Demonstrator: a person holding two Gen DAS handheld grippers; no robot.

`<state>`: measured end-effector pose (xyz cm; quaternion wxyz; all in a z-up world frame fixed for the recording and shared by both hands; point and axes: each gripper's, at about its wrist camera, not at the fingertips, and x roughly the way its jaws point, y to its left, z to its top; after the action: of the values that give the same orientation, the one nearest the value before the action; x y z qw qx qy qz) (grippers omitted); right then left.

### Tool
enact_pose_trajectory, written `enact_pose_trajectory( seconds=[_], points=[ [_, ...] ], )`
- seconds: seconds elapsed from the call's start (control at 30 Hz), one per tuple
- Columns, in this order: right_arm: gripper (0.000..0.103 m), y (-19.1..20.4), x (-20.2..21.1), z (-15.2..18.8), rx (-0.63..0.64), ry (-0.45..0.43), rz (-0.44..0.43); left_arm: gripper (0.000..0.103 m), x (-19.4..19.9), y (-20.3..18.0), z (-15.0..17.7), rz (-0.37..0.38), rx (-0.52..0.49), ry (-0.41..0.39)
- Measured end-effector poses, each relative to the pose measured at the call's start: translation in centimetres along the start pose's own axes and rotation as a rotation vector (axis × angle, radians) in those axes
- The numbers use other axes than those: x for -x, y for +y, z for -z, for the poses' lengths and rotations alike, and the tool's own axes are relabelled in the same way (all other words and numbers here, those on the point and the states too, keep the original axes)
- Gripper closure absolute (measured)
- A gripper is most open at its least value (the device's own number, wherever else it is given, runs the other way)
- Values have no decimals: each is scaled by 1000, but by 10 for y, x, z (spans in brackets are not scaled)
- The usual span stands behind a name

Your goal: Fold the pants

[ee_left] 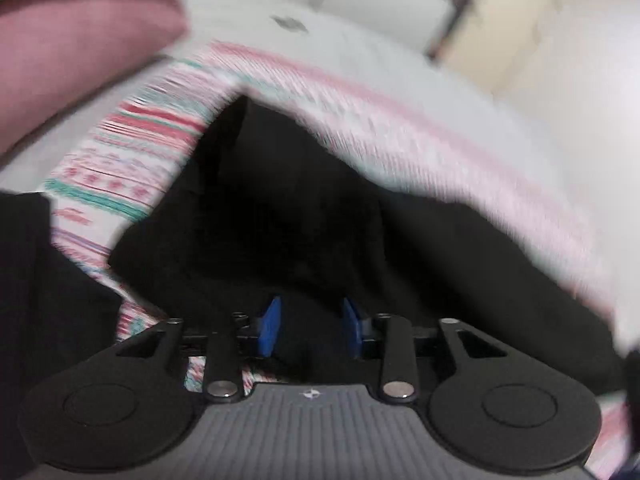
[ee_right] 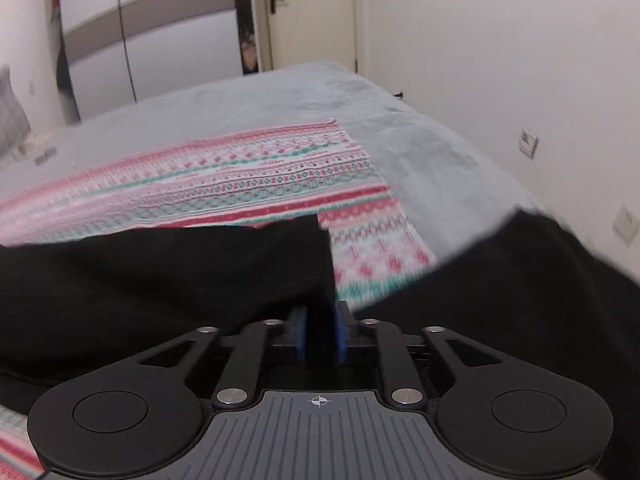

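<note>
Evidently a fold is under way: the black pants [ee_right: 168,280] lie on a patterned red, green and white cloth [ee_right: 256,176] spread over the grey bed [ee_right: 420,136], and both grippers are in the dark fabric. The right gripper [ee_right: 319,334] has its blue pads [ee_right: 340,336] narrowly apart with black cloth between them, apparently pinching it near a leg's end. The left gripper [ee_left: 310,328] shows its blue pads [ee_left: 269,330] set clearly apart; pants fabric [ee_left: 320,220] lies between them, but whether they press on it I cannot tell. Judging by this, the next move calls for carrying the gripped edge across and laying it flat and aligned on the rest of the garment. A pink pillow [ee_left: 80,48] sits off to one side, well clear; nothing visible blocks the fold, though loose bunched fabric could wrinkle.
</note>
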<state>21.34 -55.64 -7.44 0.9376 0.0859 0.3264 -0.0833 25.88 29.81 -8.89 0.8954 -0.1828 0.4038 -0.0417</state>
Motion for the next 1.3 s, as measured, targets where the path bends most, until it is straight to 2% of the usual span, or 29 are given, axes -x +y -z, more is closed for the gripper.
enact_pose_trajectory(
  seconds=[0.07, 0.1, 0.13, 0.17, 0.2, 0.27, 0.37, 0.5, 0.53, 0.57, 0.6, 0.63, 0.67, 0.7, 0.73, 0.77, 0.83, 0.93, 1.03, 1.17, 1.23, 1.3],
  points=[
    [65, -2, 8, 0, -56, 1, 3, 23, 7, -1, -8, 10, 61, -63],
    [60, -1, 9, -3, -71, -2, 3, 17, 6, -7, -13, 22, 70, -70],
    [48, 2, 8, -5, -80, -7, 9, 0, 0, -13, -19, 12, 81, -72],
    [39, 4, 7, -10, -95, -16, 16, 0, -6, -19, -21, -29, 96, -75],
    [34, 7, 4, -15, -122, -21, 17, 0, -6, -16, -15, -89, 127, -86],
    [31, 7, 4, -11, -204, 6, 35, 0, -15, -12, -14, -156, 217, -64],
    [31, 9, 5, -1, -295, 35, 36, 0, -14, 7, -2, -112, 348, -38],
    [31, 4, 18, 13, -301, 38, 19, 0, -18, 31, 6, -168, 399, -61],
    [31, 2, 16, 15, -306, 52, 30, 4, -22, 34, 5, -165, 408, -62],
    [31, 1, 11, 16, -311, 65, 43, 14, -31, 37, 2, -159, 412, -57],
    [34, 1, 4, 17, -314, 78, 51, 19, -39, 40, -1, -176, 415, -49],
    [46, 2, -2, 17, -317, 83, 50, 29, -48, 45, -5, -186, 413, -45],
    [53, 5, -5, 17, -317, 82, 45, 46, -49, 45, -4, -198, 406, -41],
    [58, 7, -9, 16, -315, 79, 53, 55, -46, 43, -3, -215, 399, -38],
    [73, 9, -13, 14, -308, 82, 70, 62, -44, 45, -5, -221, 395, -36],
    [86, 11, -18, 11, -295, 93, 93, 65, -41, 48, -7, -214, 395, -37],
    [94, 11, -22, 7, -287, 103, 102, 66, -33, 53, -7, -190, 386, -46],
    [96, 9, -15, 3, -288, 83, 109, 68, -17, 58, -5, -152, 408, -58],
    [97, 7, -5, 1, -296, 62, 119, 75, -2, 62, -9, -133, 423, -71],
    [99, 0, 10, -5, -326, 36, 111, 75, 2, 83, -15, -103, 485, -81],
    [99, -8, 14, -7, -360, 30, 114, 74, -3, 82, -13, -101, 464, -67],
    [99, -13, 8, -5, -360, 63, 134, 67, -4, 75, -11, -73, 451, -73]
  ],
)
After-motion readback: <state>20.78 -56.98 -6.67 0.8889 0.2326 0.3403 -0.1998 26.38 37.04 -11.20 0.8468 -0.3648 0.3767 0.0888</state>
